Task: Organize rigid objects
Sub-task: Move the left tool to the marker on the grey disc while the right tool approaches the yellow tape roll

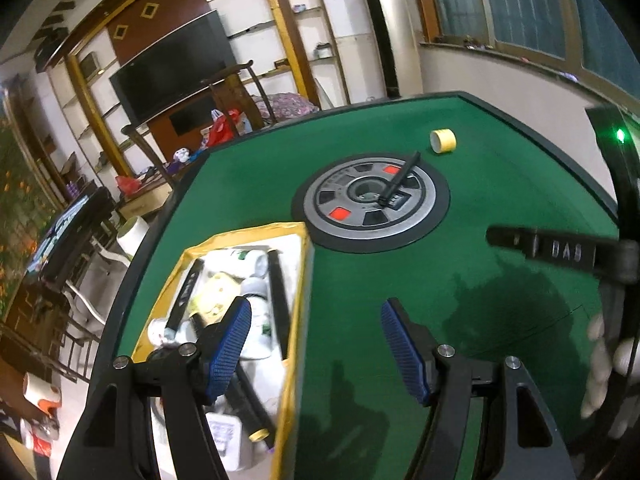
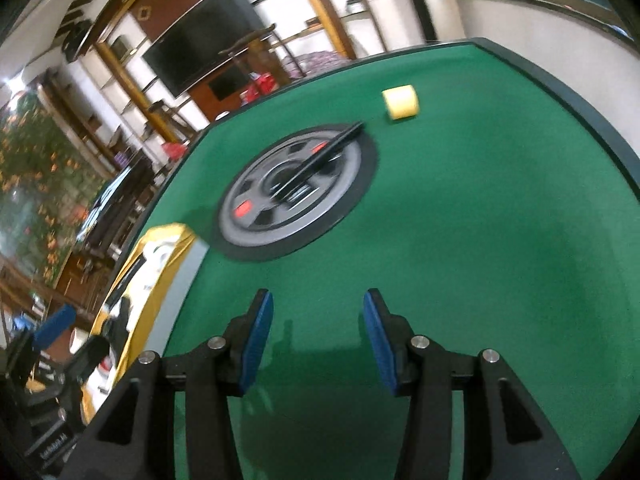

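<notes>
Left hand-held gripper (image 1: 316, 344) wide, empty, over box (image 1: 298, 300) edge. Right hand-held gripper (image 2: 318, 340) narrower, empty above green worktop (image 2: 480, 240). Black pen (image 2: 320, 160) on centre dial, yellow tape roll (image 2: 400, 102) beyond, both well ahead.

A green felt table (image 1: 500, 208) with a dark raised rim and a round grey centre console (image 1: 370, 202) fills the foreground. Behind it, a white wall unit with gold-framed open shelves (image 1: 308, 32) surrounds a black flat-screen television (image 1: 172, 68), with dark wooden chairs (image 1: 236, 92) standing in front. A wood-framed window (image 1: 520, 4) showing darkness outside occupies the upper right, beside a white column (image 1: 396, 20).
</notes>
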A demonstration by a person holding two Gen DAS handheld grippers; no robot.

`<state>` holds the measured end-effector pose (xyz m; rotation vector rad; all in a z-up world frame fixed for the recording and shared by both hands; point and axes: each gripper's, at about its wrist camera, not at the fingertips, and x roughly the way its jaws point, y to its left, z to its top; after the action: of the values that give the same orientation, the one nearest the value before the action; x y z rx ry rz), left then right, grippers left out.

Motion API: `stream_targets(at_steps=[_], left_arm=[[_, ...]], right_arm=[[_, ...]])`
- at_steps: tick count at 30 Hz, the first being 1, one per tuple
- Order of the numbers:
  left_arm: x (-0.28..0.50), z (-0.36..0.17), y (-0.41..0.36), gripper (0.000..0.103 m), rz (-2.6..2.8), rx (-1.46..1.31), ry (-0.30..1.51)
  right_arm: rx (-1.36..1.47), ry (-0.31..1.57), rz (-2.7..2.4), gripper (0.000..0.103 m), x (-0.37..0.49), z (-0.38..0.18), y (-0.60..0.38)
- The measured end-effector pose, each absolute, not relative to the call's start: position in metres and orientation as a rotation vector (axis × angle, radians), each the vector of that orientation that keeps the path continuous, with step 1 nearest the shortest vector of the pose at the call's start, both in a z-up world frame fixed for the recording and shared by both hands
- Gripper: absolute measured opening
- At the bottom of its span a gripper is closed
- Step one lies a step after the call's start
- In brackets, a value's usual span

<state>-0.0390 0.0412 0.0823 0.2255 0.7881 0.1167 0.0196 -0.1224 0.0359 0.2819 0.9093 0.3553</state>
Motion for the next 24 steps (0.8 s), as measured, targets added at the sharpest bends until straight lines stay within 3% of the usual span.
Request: stream_targets(at_steps=[17,21,24], left_arm=[[-0.011,0.073,0.021,0.071,0.112,0.302,0.804],[-0.005,0.07,0.02,0.071,0.113,0.309,0.815],[0.002,0.066,0.018,0.071,0.113,0.316,0.825]], right_arm=[[0.359,0.864,0.229,0.046,0.09,0.043,-0.172],[0.364,0.871,0.213,0.055,0.105,0.039,-0.174],[0.368,0.873,0.207,0.055,0.112,0.034,-0.177]])
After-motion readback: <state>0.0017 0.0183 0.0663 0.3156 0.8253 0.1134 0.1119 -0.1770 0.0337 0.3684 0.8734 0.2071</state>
